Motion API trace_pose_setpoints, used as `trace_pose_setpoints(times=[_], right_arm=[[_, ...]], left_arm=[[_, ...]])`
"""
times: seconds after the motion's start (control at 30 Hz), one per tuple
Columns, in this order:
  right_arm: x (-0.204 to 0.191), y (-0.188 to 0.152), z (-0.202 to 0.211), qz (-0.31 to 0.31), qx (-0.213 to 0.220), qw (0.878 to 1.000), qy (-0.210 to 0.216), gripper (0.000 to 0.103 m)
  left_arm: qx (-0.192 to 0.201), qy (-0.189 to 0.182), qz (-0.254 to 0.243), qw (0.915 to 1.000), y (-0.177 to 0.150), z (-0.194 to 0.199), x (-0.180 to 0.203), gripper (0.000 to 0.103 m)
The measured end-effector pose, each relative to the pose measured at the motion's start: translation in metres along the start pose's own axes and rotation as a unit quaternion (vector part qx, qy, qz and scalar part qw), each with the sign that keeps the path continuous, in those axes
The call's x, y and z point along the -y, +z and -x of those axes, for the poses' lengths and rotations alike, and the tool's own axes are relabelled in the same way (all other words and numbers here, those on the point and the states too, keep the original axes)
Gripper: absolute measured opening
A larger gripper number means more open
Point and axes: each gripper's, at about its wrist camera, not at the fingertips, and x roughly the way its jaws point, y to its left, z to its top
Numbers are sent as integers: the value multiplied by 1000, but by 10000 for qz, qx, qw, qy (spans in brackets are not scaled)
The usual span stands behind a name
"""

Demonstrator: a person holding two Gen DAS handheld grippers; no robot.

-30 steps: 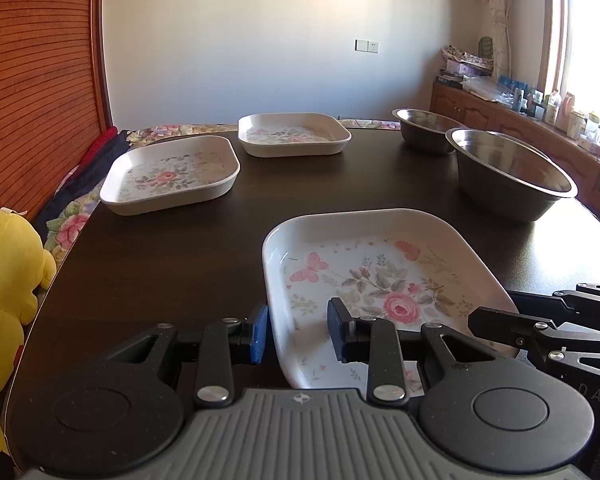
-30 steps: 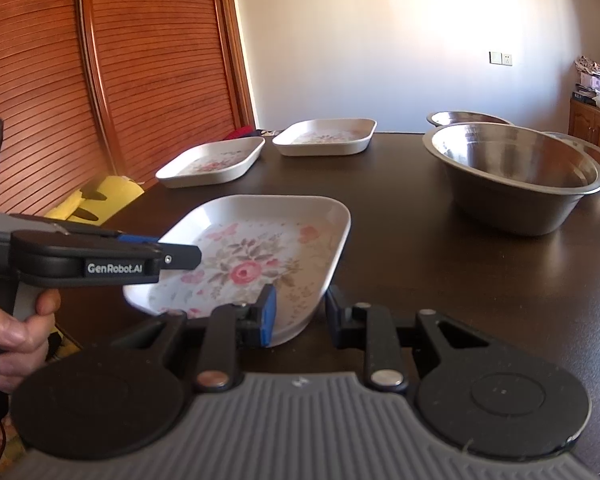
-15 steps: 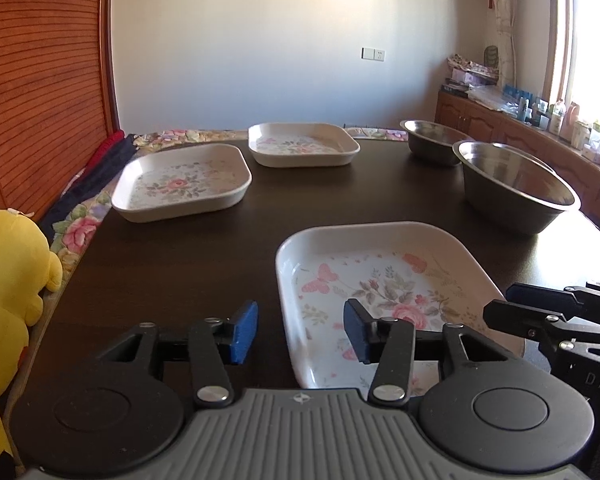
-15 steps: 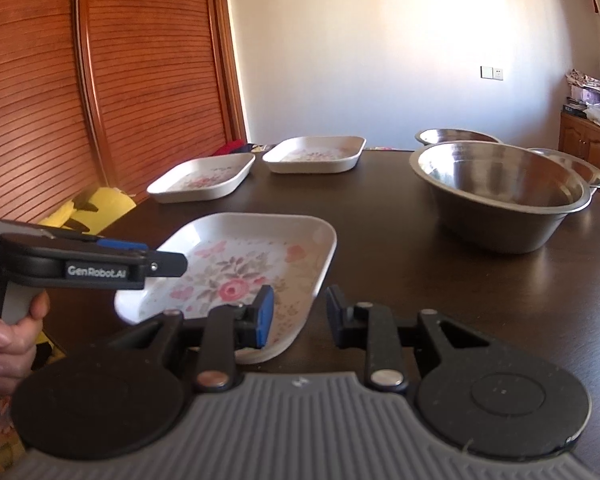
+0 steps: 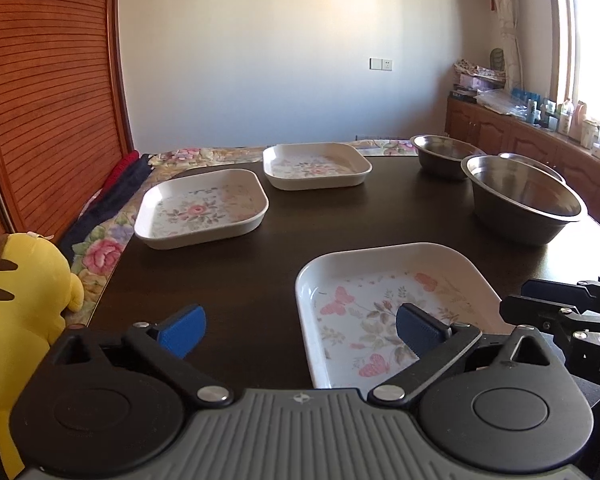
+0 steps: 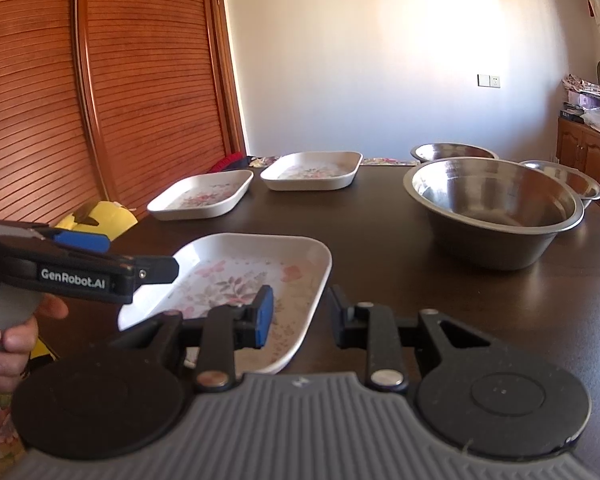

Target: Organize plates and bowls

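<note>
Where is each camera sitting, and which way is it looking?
Left wrist: sits on the left gripper, facing across the table at the near plate; its open fingers and the right gripper's tip show.
Right wrist: sits on the right gripper, looking the same way; the left gripper and the hand holding it show at left.
Both share: near plate, two far plates, steel bowls.

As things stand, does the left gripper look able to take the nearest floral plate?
Probably yes: the left gripper is open, straddling the near-left rim of the nearest floral plate, with nothing between them.
</note>
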Motion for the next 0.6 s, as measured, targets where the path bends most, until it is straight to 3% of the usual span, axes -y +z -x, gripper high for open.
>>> trace_pose_setpoints(times=[0.43,0.6], right_arm=[[-1,11,-3,64,35,10000,-21,31],[-2,23,-5,161,88,9998,4,31]], left_arm=[[-138,212,150,9996,18,2,-15,103],[8,312,21,9995,28,7,-22,103]])
